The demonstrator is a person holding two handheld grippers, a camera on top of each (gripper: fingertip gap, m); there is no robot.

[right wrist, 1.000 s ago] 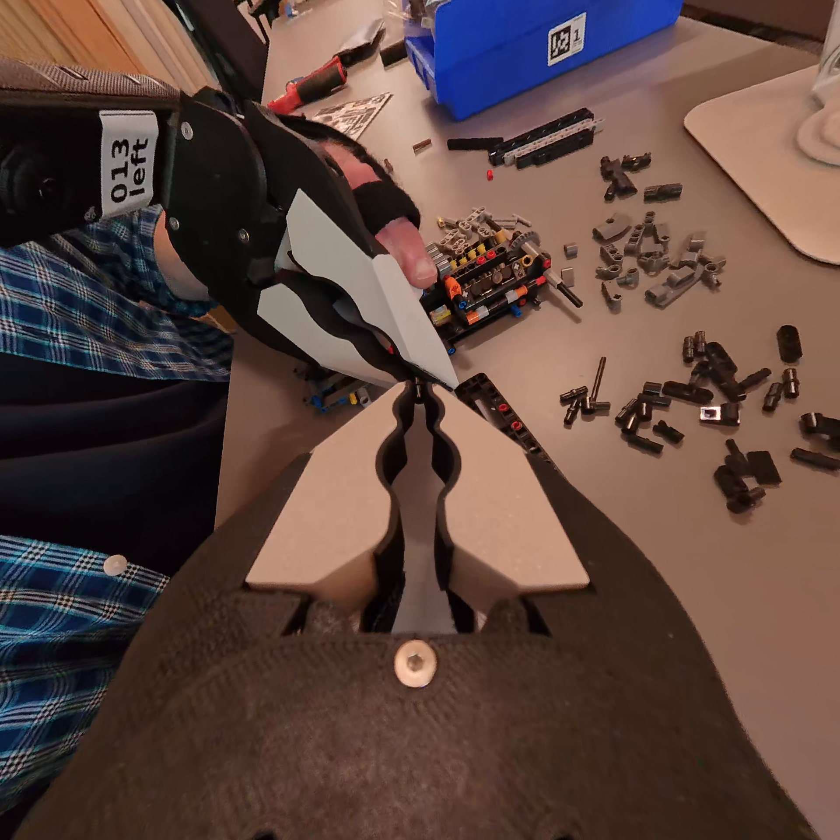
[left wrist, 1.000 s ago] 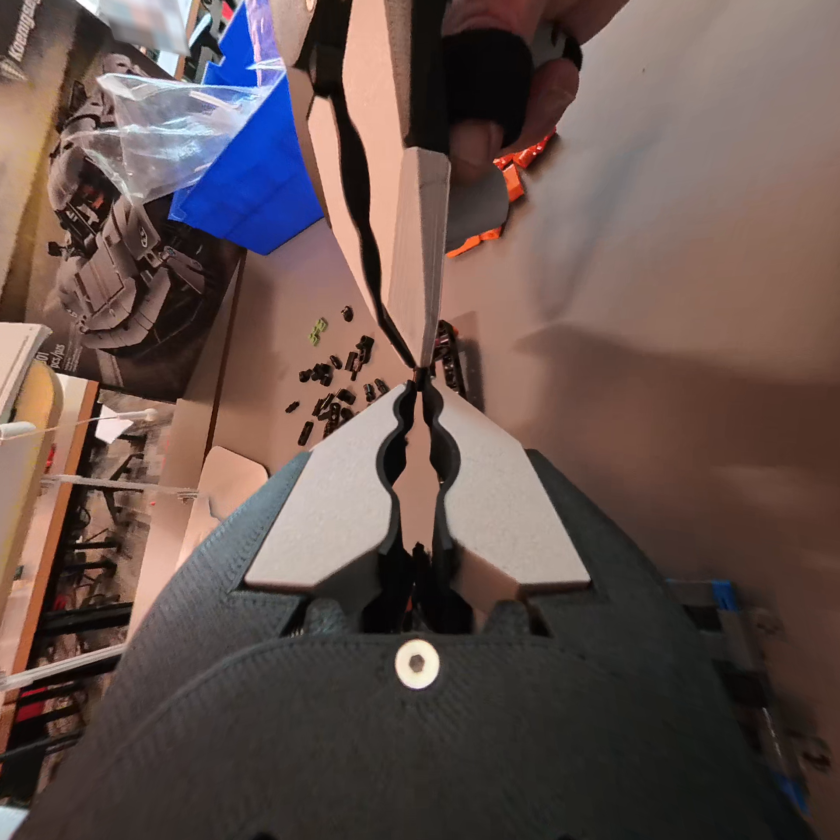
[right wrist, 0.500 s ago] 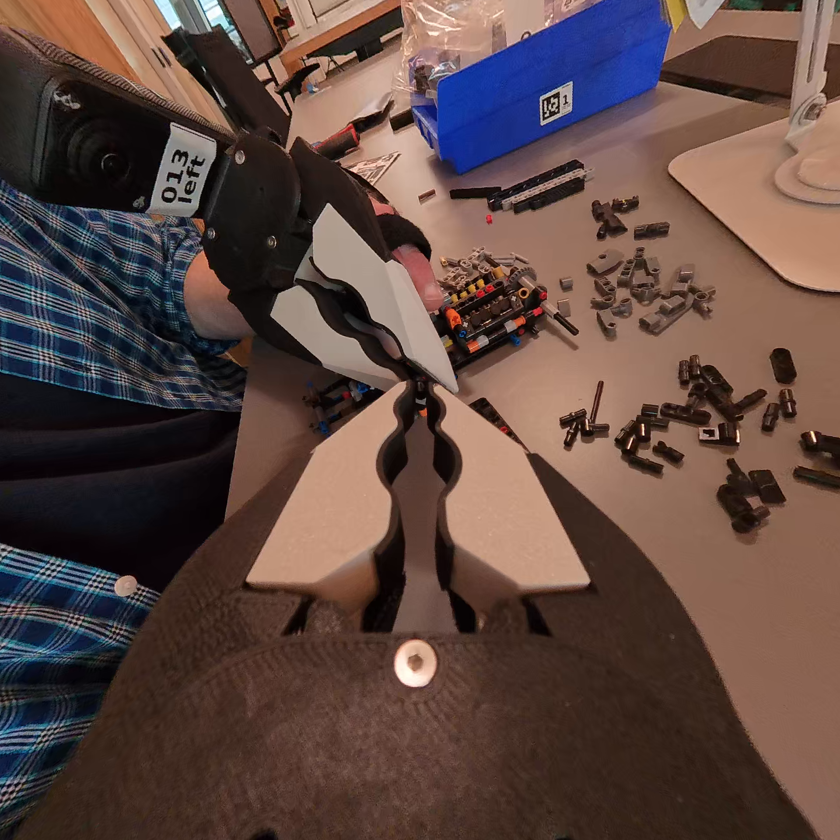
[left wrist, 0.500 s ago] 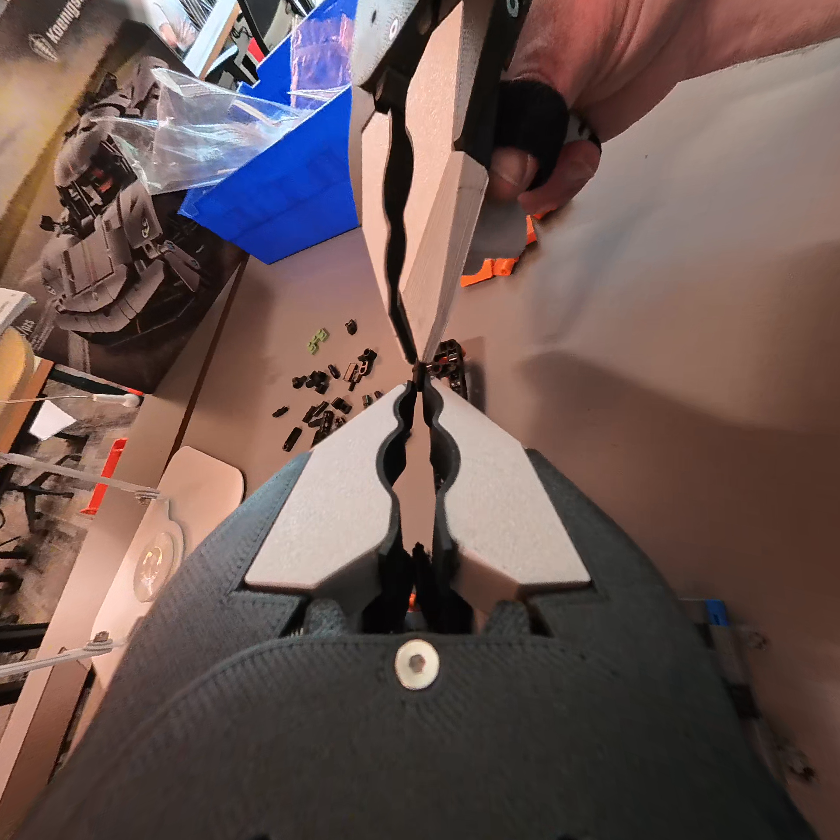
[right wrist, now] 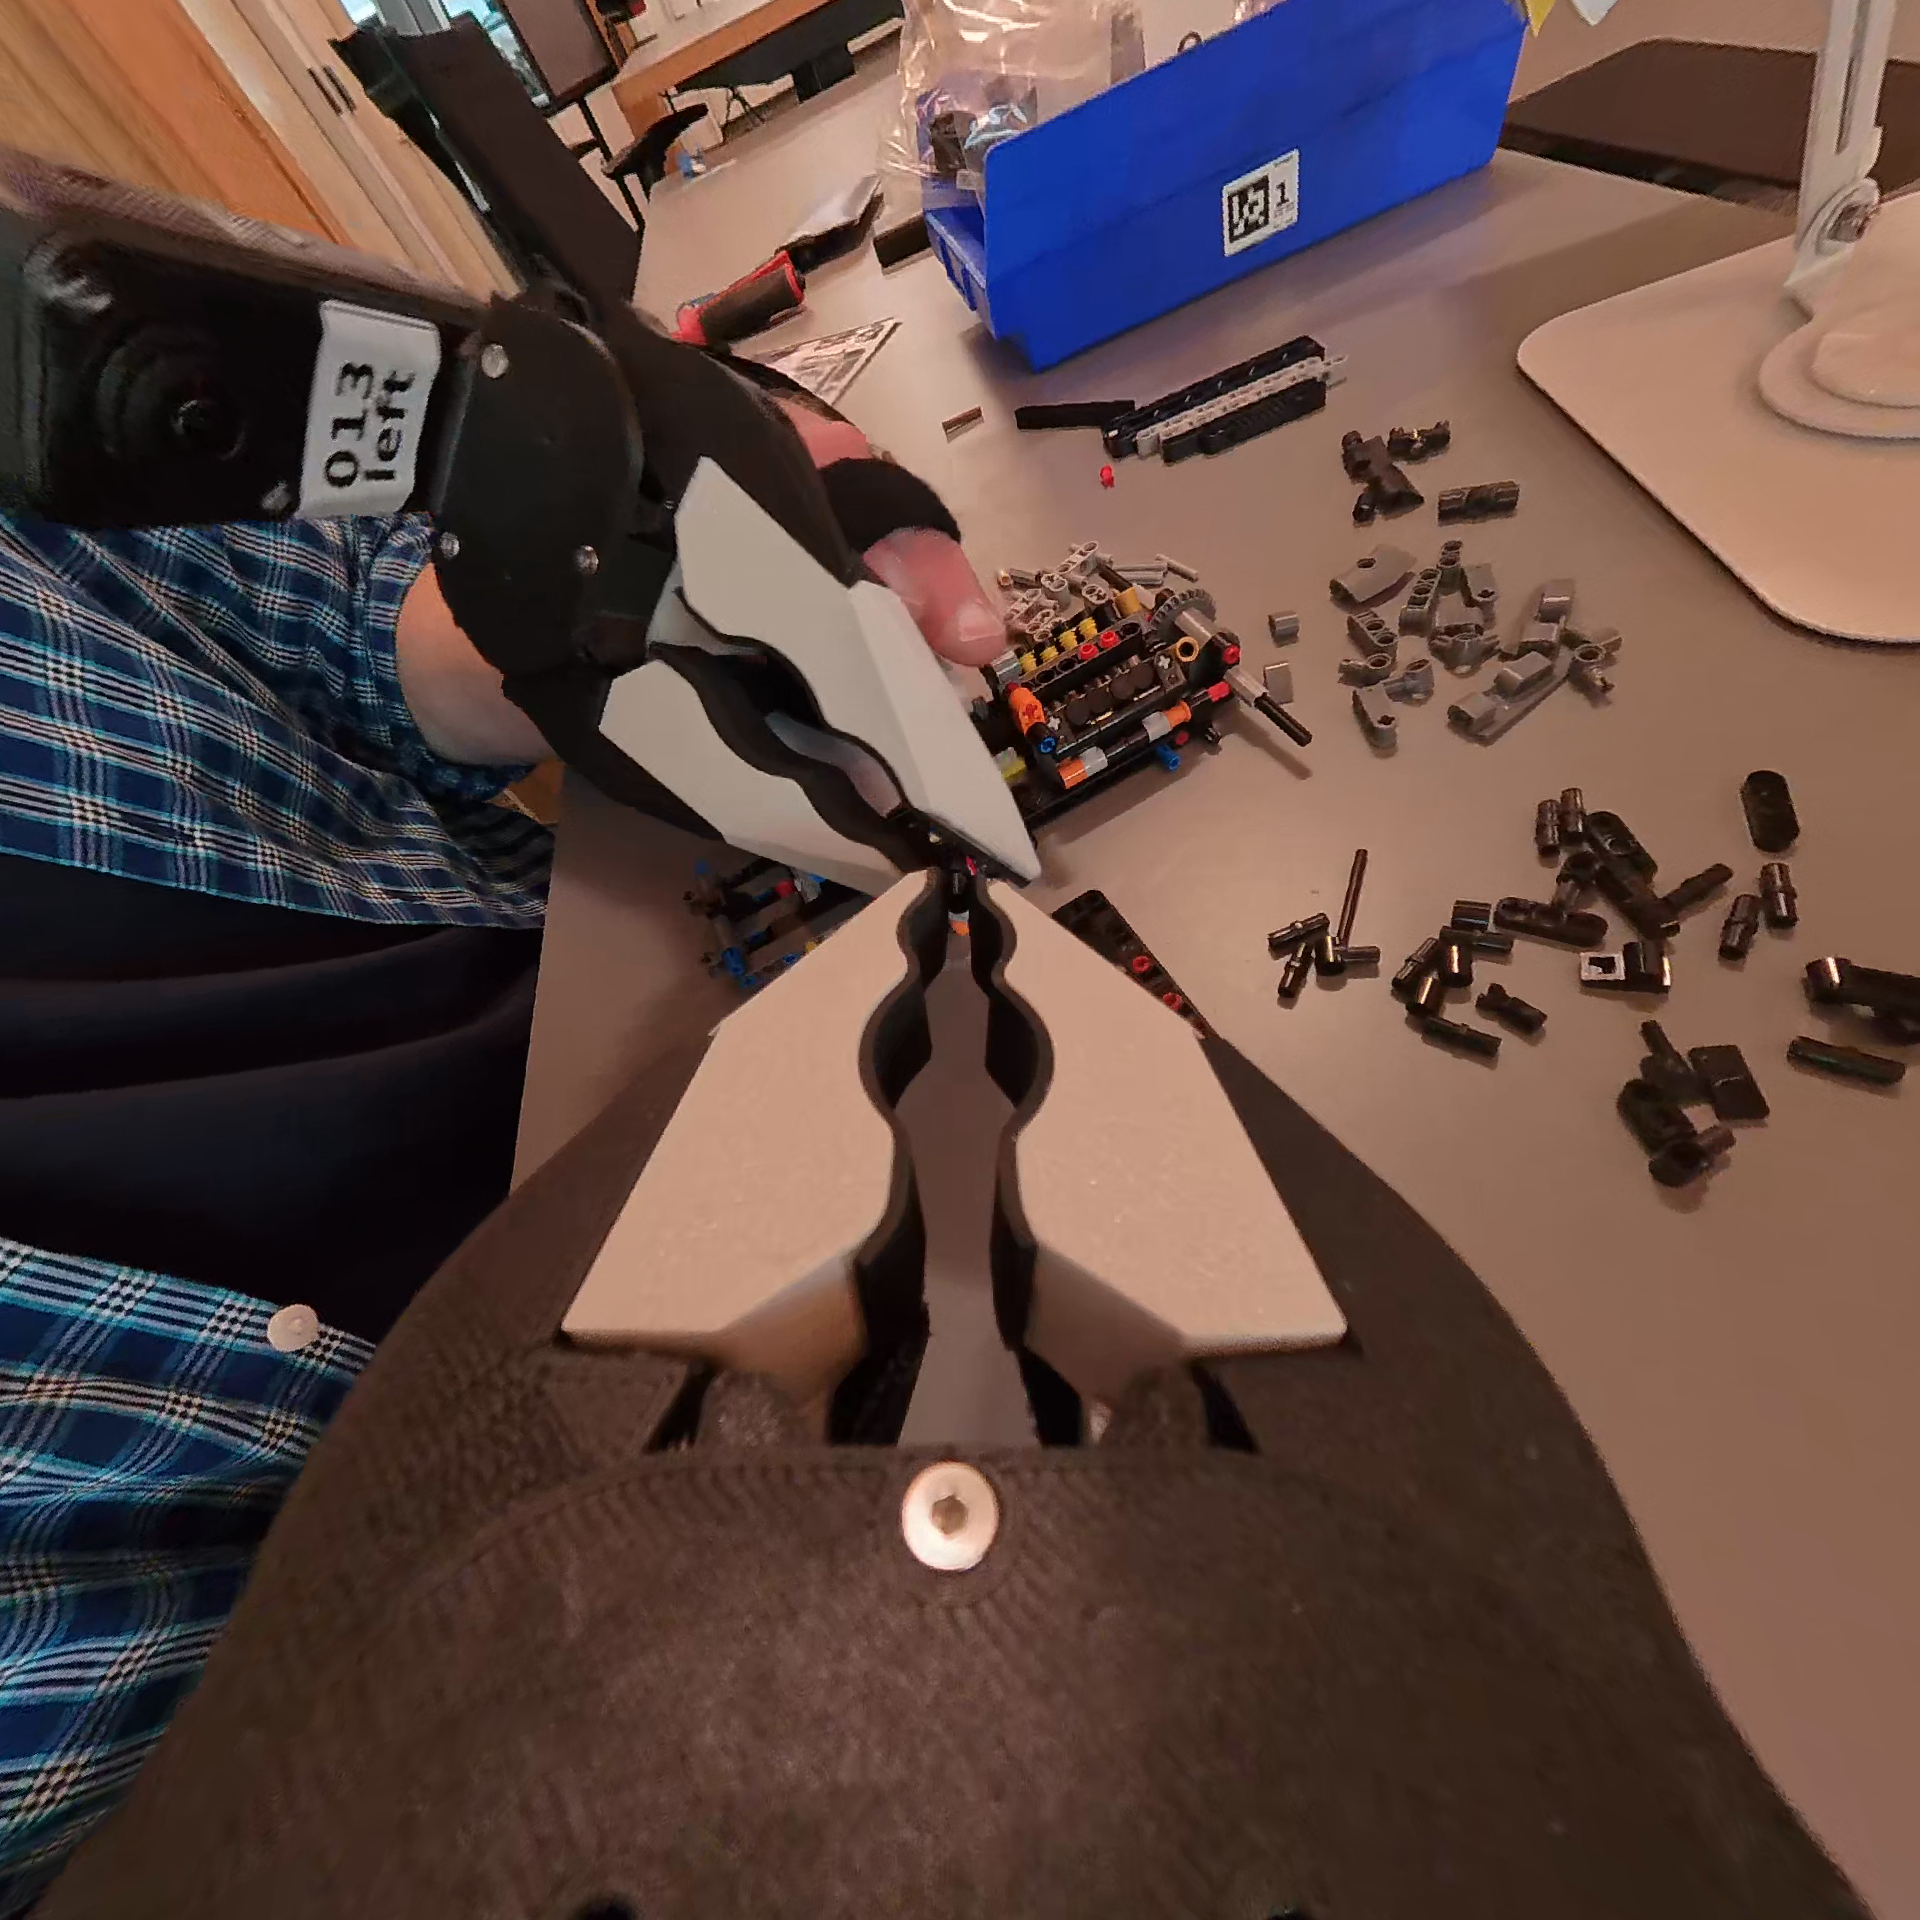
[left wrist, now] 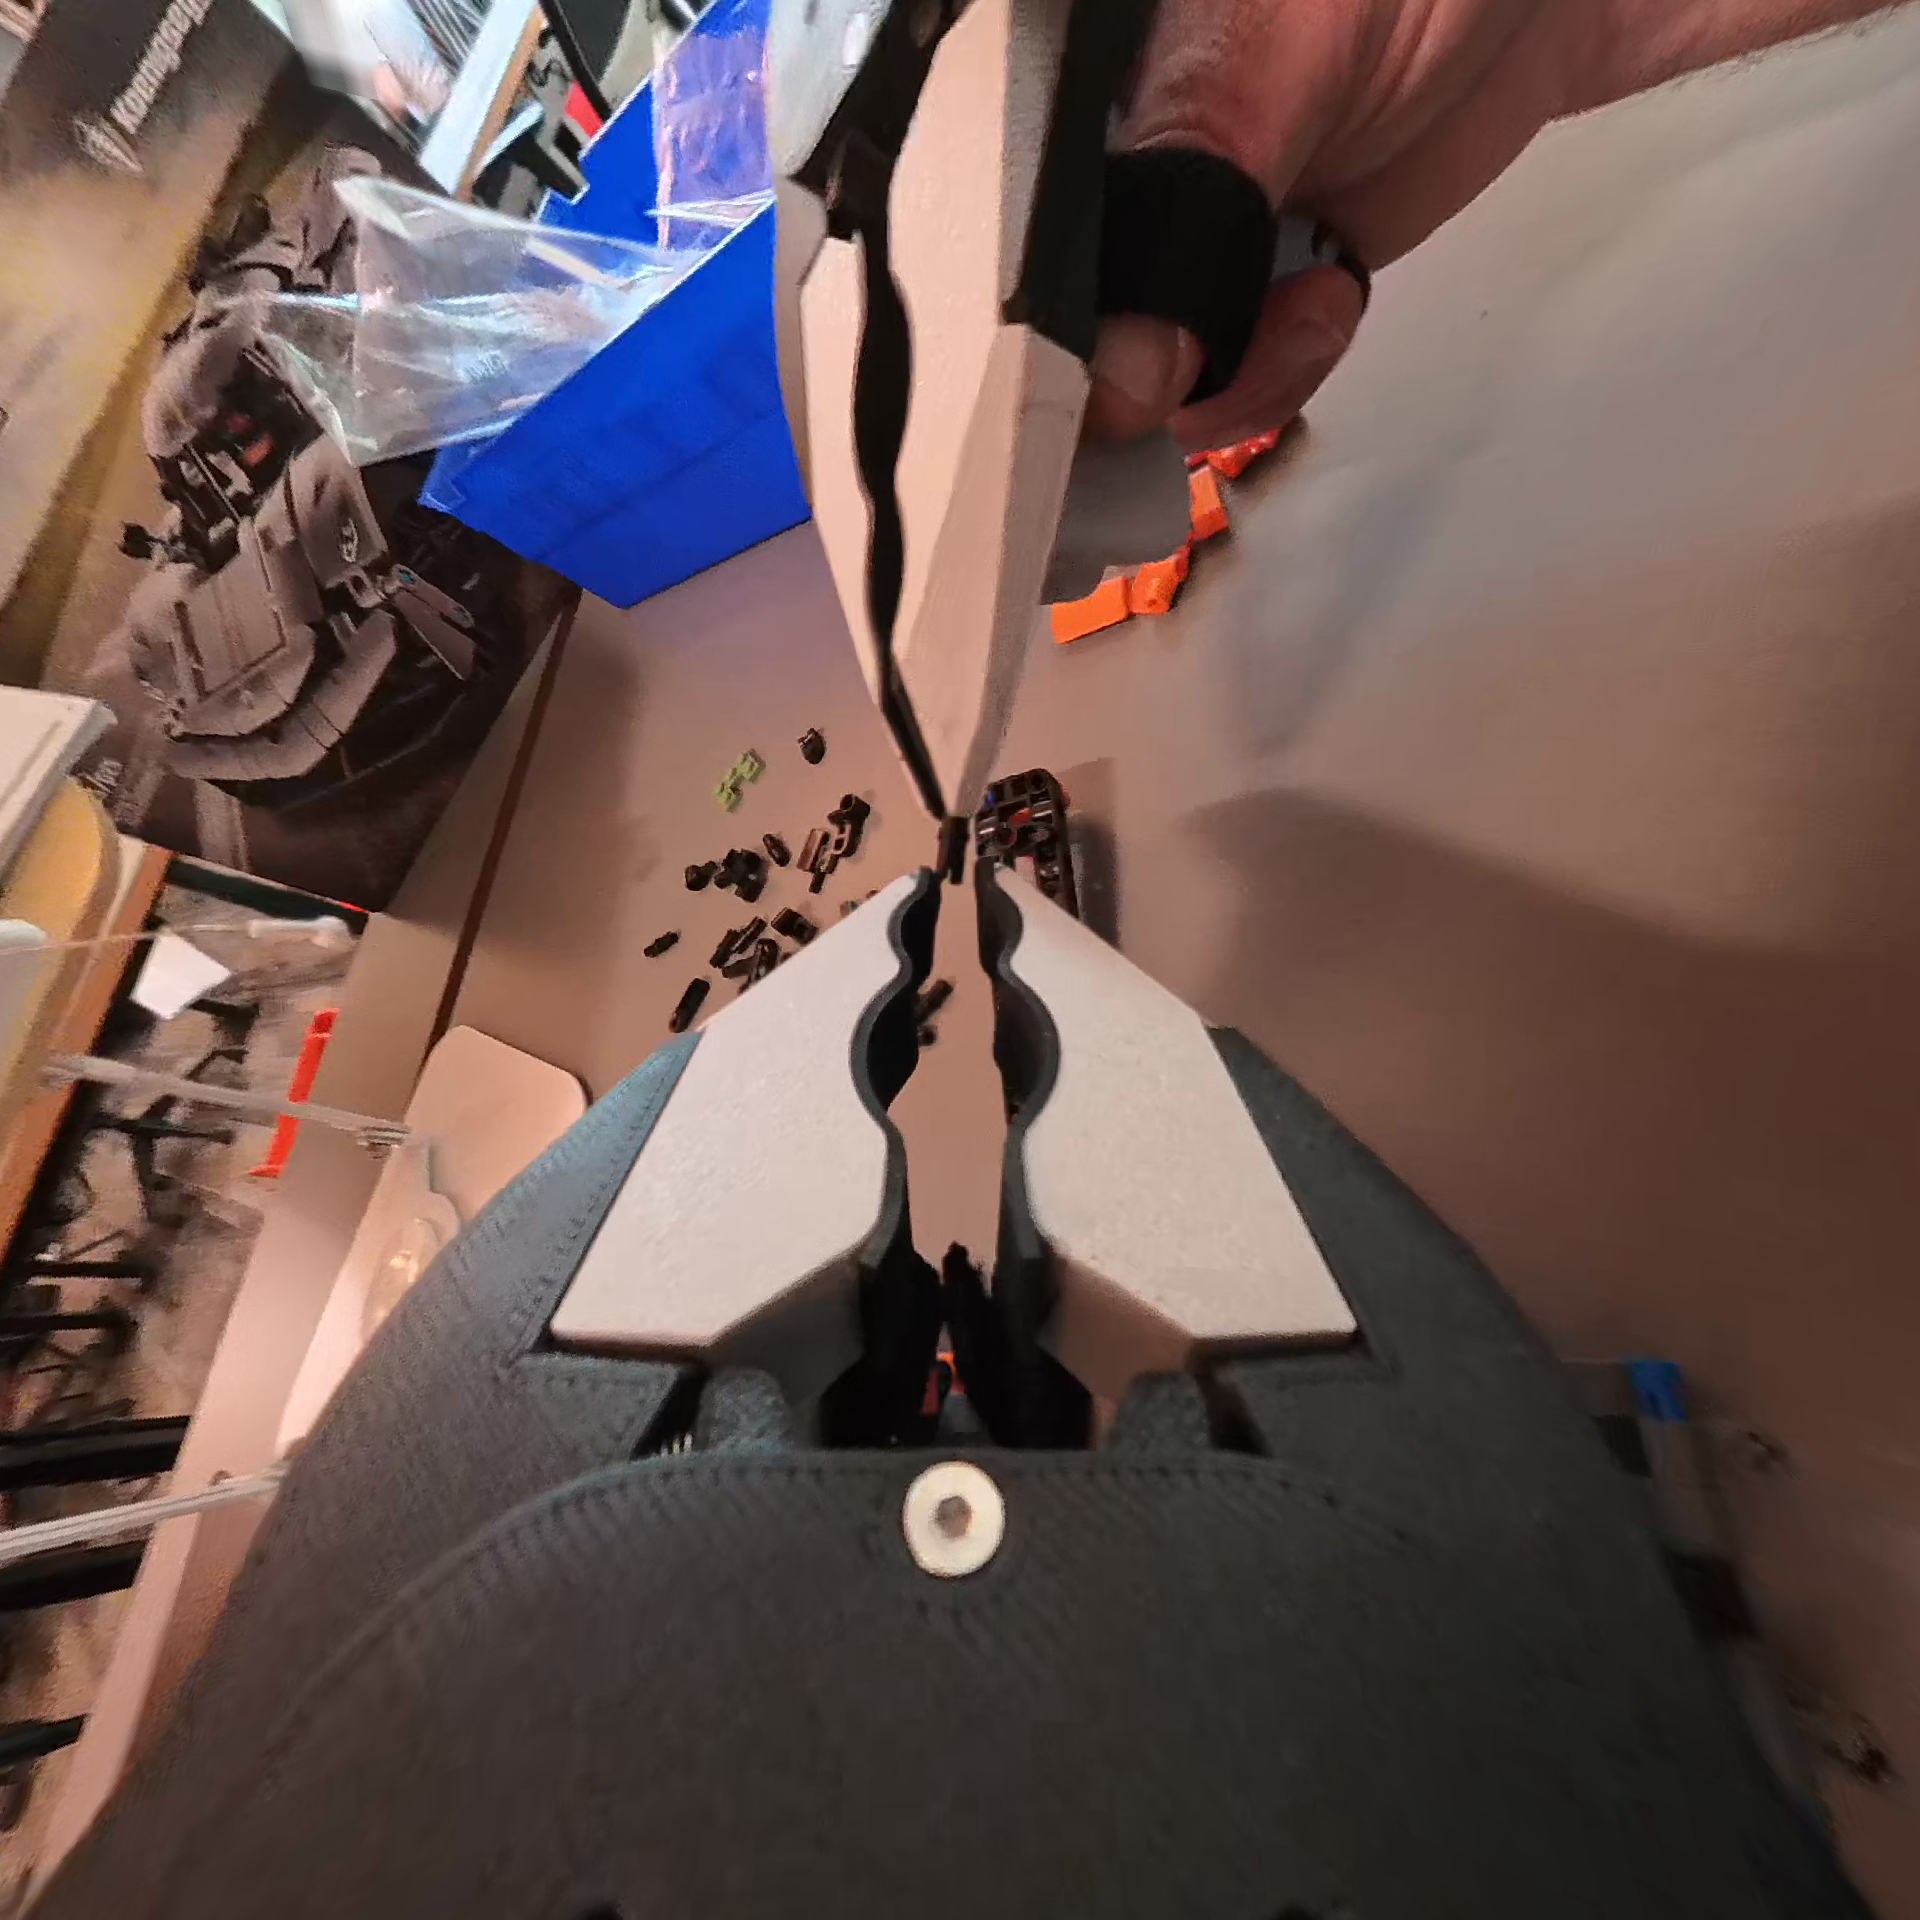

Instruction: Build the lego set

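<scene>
My left gripper [left wrist: 951, 881] and right gripper [right wrist: 956, 883] meet tip to tip above the table edge. Between the tips is a small black lego piece [left wrist: 948, 852], which shows an orange part in the right wrist view [right wrist: 957, 914]. Both grippers are nearly closed on it; it is too small to tell whether it is one piece or two. The right gripper [left wrist: 940, 805] comes down from above in the left wrist view. The left gripper [right wrist: 961, 857] comes in from the left in the right wrist view. A partly built black assembly [right wrist: 1112, 686] with coloured pins lies behind them.
A black beam [right wrist: 1122, 945] lies under the grippers, with a small sub-assembly [right wrist: 753, 914] by the table edge. Loose black pieces [right wrist: 1558, 935], grey pieces [right wrist: 1455, 644], a blue bin [right wrist: 1247, 177] and a white stand base [right wrist: 1714, 436] lie to the right. Orange pieces [left wrist: 1143, 582] and the set's box [left wrist: 239, 520] show in the left wrist view. Less than 4 cm separates the two grippers' tips.
The left gripper's fingertips have parted a little around the small piece. Both grippers have tilted slightly while staying tip to tip.
</scene>
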